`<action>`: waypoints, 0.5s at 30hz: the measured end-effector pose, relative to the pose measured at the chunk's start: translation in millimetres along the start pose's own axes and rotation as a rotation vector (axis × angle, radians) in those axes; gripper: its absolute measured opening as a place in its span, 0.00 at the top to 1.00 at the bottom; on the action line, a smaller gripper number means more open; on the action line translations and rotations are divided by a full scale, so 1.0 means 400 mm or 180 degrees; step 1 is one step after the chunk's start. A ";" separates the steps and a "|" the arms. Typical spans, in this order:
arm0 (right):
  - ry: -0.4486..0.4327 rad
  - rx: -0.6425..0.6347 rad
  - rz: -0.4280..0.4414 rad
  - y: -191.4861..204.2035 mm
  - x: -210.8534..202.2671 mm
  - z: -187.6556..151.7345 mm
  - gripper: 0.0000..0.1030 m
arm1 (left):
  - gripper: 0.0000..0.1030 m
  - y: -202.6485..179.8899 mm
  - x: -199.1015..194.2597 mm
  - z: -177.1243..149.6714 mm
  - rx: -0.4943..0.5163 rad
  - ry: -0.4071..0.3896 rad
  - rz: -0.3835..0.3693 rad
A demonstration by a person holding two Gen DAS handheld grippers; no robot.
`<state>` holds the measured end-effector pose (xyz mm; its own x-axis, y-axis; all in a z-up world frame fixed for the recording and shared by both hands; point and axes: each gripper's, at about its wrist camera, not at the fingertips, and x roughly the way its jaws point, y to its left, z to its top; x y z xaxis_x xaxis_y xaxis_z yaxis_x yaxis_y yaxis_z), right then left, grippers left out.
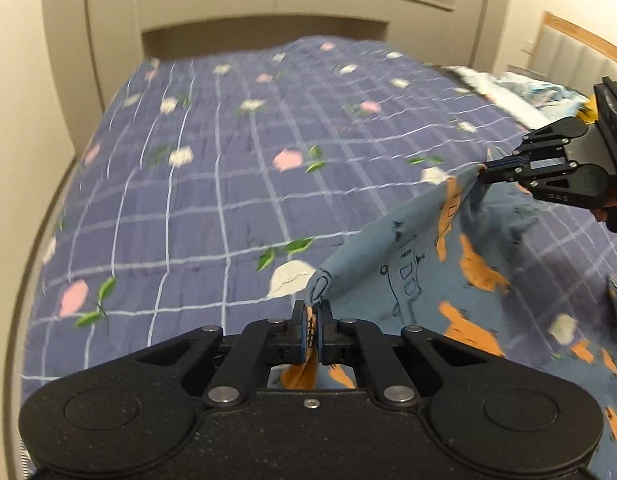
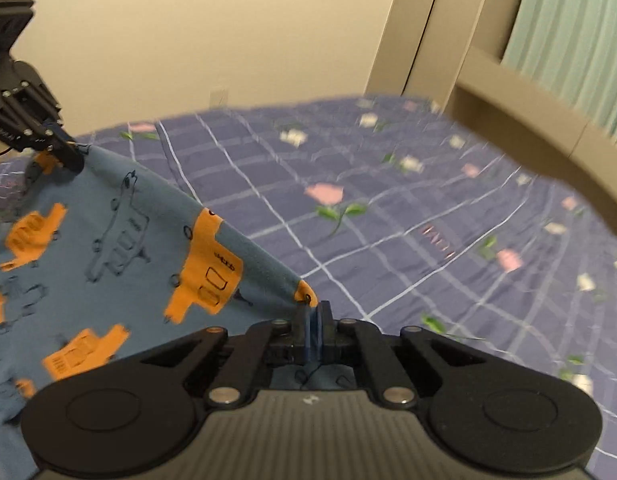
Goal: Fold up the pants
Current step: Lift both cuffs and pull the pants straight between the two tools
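The pants (image 1: 420, 256) are light blue with orange and outlined truck prints. They hang stretched between my two grippers above the bed. My left gripper (image 1: 313, 312) is shut on one corner of the pants' top edge; it also shows at the far left of the right wrist view (image 2: 74, 156). My right gripper (image 2: 313, 312) is shut on the other corner of the pants (image 2: 120, 240); it also shows at the right of the left wrist view (image 1: 486, 170). The lower part of the pants drapes down onto the bed.
The bed carries a purple checked quilt (image 1: 228, 168) with pink and white flowers. A beige headboard shelf (image 1: 264, 12) stands behind, with green curtains (image 2: 568, 40) above. A patterned pillow or cloth (image 1: 508, 88) lies at the bed's far right, next to a padded chair (image 1: 568, 52).
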<state>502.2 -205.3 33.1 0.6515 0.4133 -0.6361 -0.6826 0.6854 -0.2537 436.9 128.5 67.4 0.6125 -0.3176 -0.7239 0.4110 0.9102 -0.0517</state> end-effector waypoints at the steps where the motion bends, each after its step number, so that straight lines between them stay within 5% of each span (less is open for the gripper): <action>1: -0.0062 -0.0015 -0.0064 0.015 -0.045 -0.009 0.97 | 0.96 -0.018 -0.027 -0.006 0.0059 -0.0046 -0.0006; 7: -0.0298 -0.0136 -0.0314 0.120 -0.267 -0.055 0.98 | 0.96 -0.120 -0.134 -0.072 0.0385 -0.0195 0.0008; 15: -0.0338 -0.0078 -0.0475 0.248 -0.374 -0.142 0.98 | 0.96 -0.214 -0.214 -0.198 0.0701 -0.0346 0.0086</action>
<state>318.2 -233.1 61.8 0.7765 0.3700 -0.5100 -0.5827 0.7296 -0.3579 295.8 98.8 79.4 0.6894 -0.3315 -0.6440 0.5234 0.8427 0.1265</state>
